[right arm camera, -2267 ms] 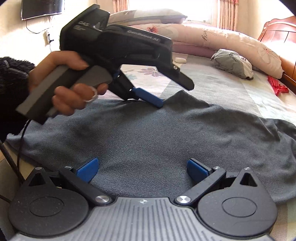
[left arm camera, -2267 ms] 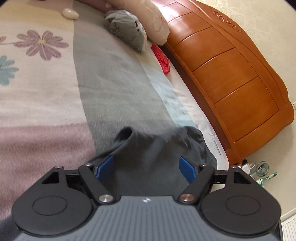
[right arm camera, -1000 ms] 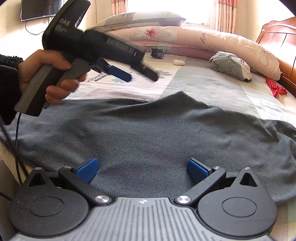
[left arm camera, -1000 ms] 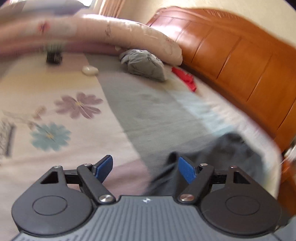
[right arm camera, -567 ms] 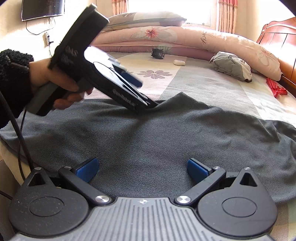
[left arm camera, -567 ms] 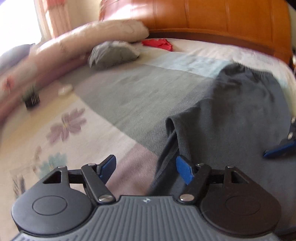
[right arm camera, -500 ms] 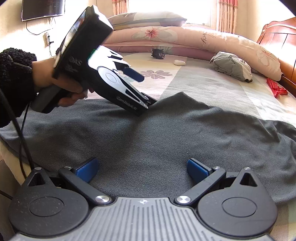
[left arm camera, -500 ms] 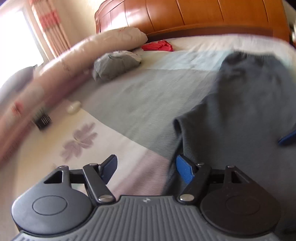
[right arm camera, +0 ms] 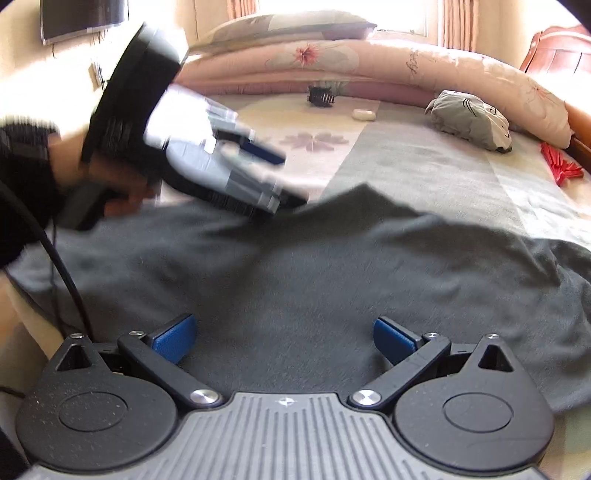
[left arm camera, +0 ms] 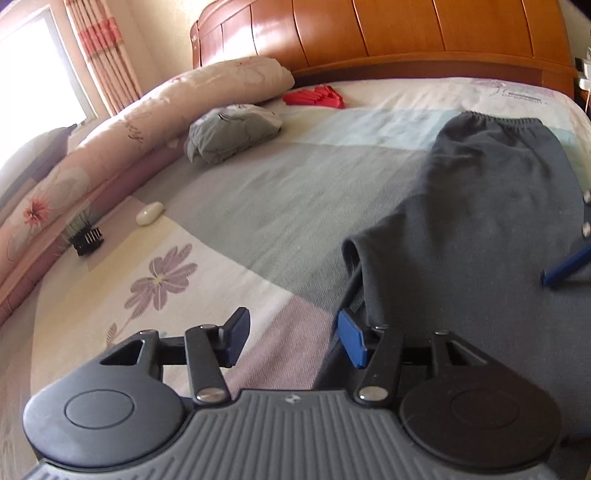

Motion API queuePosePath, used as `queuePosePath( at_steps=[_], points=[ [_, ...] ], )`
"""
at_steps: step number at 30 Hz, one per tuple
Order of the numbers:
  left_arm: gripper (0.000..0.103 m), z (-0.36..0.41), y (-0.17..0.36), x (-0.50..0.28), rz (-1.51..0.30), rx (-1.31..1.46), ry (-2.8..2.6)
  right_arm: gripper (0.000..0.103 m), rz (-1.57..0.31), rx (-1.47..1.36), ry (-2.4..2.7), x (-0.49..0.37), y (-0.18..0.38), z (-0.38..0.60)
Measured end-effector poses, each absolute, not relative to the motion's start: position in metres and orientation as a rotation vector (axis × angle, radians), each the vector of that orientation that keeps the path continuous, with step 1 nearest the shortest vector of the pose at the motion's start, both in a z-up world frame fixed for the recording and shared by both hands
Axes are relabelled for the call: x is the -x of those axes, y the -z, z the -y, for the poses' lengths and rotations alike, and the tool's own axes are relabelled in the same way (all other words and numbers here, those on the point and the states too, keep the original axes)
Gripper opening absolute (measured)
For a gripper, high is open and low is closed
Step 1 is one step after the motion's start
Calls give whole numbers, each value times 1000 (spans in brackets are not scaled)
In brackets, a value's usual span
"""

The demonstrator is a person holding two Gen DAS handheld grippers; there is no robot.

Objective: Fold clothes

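A dark grey garment (left arm camera: 480,221) with an elastic waistband lies spread on the bed; it fills the foreground in the right wrist view (right arm camera: 332,280). My left gripper (left arm camera: 293,338) sits low at the garment's far edge, rolled to one side, and its jaws are closing. The cloth's folded edge runs beside one of the fingers (left arm camera: 351,341), and bare bedsheet shows in the gap. In the right wrist view the left gripper (right arm camera: 291,181) is blurred, its lower finger at the cloth's edge. My right gripper (right arm camera: 283,339) hangs open over the near part of the garment.
A folded grey garment (left arm camera: 232,129) and a red thing (left arm camera: 314,96) lie near a long floral bolster (left arm camera: 147,122). A white oval object (left arm camera: 149,213) and a black brush (left arm camera: 86,238) rest on the floral bedsheet. The wooden headboard (left arm camera: 369,33) stands behind. A black cable (right arm camera: 62,269) hangs at the left.
The left gripper has rolled over, come down to the garment's far edge, and its jaws have narrowed. The right gripper has stayed where it was, open.
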State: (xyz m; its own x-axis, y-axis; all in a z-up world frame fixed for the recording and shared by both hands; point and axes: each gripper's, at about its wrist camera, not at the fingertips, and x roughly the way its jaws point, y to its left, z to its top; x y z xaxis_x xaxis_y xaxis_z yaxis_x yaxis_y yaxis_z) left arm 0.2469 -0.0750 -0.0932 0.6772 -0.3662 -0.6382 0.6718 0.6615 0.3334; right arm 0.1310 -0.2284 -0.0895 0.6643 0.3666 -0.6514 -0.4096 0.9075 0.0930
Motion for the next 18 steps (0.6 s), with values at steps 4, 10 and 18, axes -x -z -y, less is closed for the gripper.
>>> queuePosePath(
  at_steps=[4, 10, 18],
  points=[
    [55, 71, 97, -249, -579, -562, 647, 103, -695, 108, -357, -164, 72, 243],
    [55, 71, 99, -253, -606, -537, 711, 103, -712, 190, -262, -245, 79, 246],
    [65, 67, 103, -264, -609, -513, 627, 103, -774, 220, -165, -253, 103, 291]
  ],
)
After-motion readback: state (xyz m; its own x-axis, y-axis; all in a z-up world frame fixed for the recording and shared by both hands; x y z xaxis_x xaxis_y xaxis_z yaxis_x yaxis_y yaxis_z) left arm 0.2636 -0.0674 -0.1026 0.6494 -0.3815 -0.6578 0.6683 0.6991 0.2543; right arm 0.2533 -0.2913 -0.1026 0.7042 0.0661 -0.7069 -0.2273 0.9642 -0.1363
